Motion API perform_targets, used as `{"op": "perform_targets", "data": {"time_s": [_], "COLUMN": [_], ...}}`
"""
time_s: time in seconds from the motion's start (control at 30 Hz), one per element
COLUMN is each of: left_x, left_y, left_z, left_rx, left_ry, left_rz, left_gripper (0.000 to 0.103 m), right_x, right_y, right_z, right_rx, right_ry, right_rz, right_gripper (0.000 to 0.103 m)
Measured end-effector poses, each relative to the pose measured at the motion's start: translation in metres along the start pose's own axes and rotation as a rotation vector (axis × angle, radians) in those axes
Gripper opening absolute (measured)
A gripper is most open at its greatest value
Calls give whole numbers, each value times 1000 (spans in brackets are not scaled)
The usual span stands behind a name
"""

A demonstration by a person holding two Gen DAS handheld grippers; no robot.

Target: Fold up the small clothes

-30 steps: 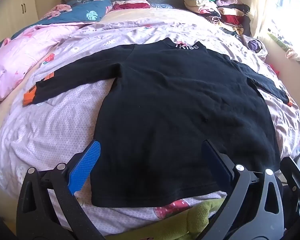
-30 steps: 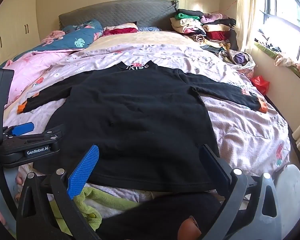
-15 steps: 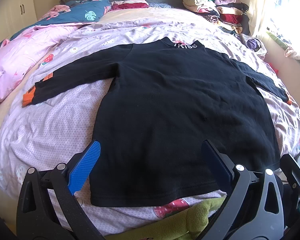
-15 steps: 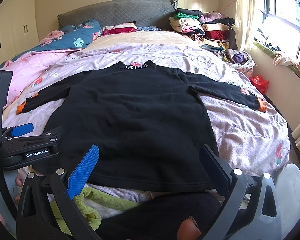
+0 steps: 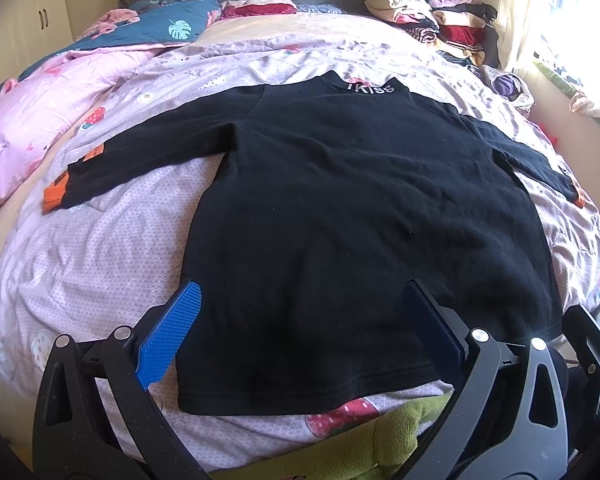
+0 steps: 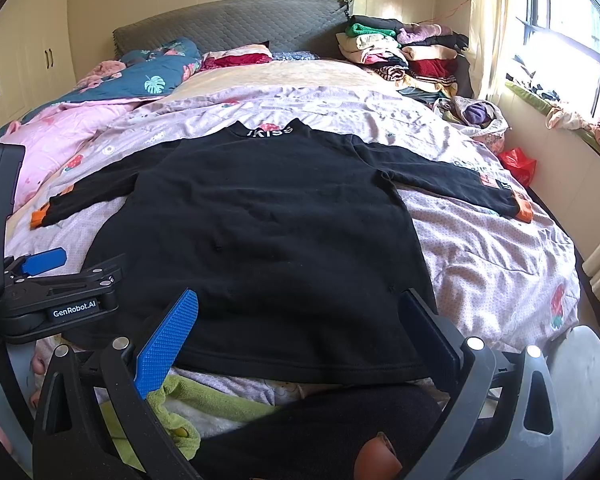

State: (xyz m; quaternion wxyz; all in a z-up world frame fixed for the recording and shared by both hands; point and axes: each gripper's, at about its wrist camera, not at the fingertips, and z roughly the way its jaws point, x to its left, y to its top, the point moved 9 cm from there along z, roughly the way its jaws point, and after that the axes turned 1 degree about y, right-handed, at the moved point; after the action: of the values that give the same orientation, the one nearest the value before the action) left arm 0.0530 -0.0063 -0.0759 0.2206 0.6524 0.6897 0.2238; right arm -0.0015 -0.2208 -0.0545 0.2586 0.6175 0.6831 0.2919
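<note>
Hem of the black top is partly covered by the right gripper's fingers. The right cuff in the left wrist view runs to a sliver, its label unreadable. Green cloth is cut off at the frame bottom. Folded pile items are indistinct.

A black long-sleeved cotton top with orange cuffs is lying flat on a pale lilac strawberry-print quilt, its hem reaching back between the jaws. The left gripper is hovering with its jaws spread wide, nothing between the pads; the blue ribbed finger is sitting just outside the top's near side edge. A crumpled green fleecy cloth is lying below the jaws. A stack of folded clothes is sitting far ahead of the jaws, at right.
</note>
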Motion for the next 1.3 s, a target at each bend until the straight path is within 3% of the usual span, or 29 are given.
{"op": "perform_targets", "data": {"time_s": [0.8, 1.3], "left_x": [1, -13], "left_y": [11, 69], "left_z": [6, 24], "left_rx": [1, -11], "left_ry": [-1, -13], "left_rz": [6, -33], "left_gripper": [95, 95], "right_x": [-9, -46], "right_y": [0, 55], "right_z": [6, 37], "right_rx": [10, 23], "right_ry": [-9, -22], "right_rz": [-1, 62], "right_gripper": [99, 99]}}
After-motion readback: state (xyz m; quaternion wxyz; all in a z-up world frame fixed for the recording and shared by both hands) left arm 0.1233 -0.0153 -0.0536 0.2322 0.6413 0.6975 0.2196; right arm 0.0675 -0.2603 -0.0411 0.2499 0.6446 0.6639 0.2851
